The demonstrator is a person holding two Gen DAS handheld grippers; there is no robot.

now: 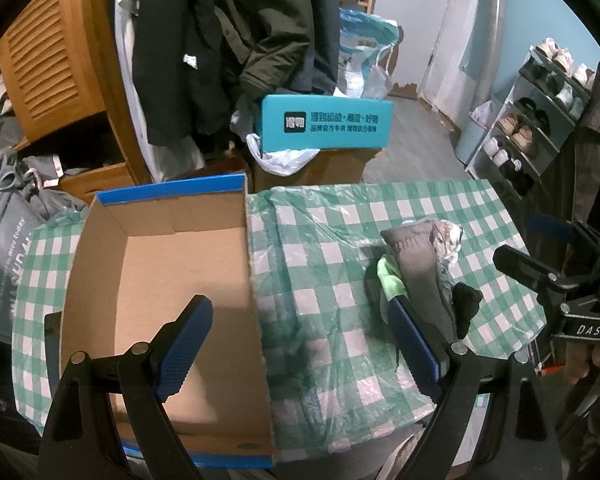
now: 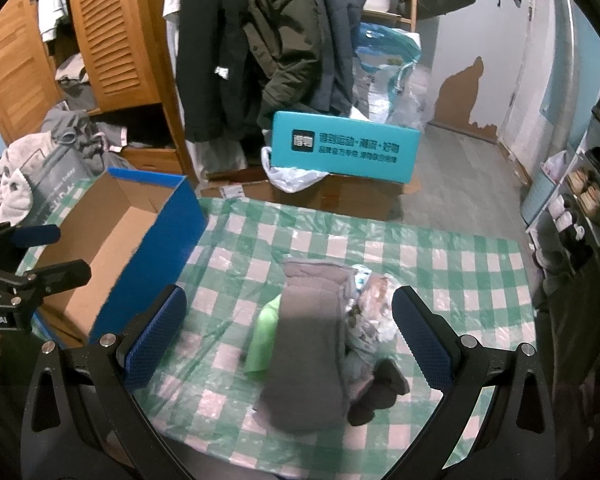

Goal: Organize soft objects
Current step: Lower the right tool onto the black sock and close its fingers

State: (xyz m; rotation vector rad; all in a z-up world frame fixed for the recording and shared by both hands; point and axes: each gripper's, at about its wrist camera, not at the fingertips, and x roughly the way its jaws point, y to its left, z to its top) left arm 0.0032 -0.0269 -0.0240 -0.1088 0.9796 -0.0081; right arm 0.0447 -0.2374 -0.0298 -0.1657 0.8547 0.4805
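A pile of soft things lies on the green checked tablecloth (image 2: 440, 264): a long grey sock (image 2: 308, 344) on top, a bright green cloth (image 2: 264, 340) under its left side, a patterned piece in clear plastic (image 2: 374, 316) at its right, and a dark sock (image 2: 380, 392) at the near right. An open blue cardboard box (image 1: 172, 280) stands empty at the table's left. My right gripper (image 2: 292, 340) is open, its fingers either side of the pile. My left gripper (image 1: 300, 340) is open above the box's right wall. The pile (image 1: 420, 264) also shows in the left wrist view.
Behind the table a teal shoebox (image 2: 344, 152) rests on a brown carton with a white plastic bag. Dark coats (image 2: 260, 40) hang beside a wooden louvred wardrobe (image 2: 100, 32). A shoe rack (image 1: 540, 112) stands at the right. Clothes and a grey bag (image 1: 12, 216) are heaped at the left.
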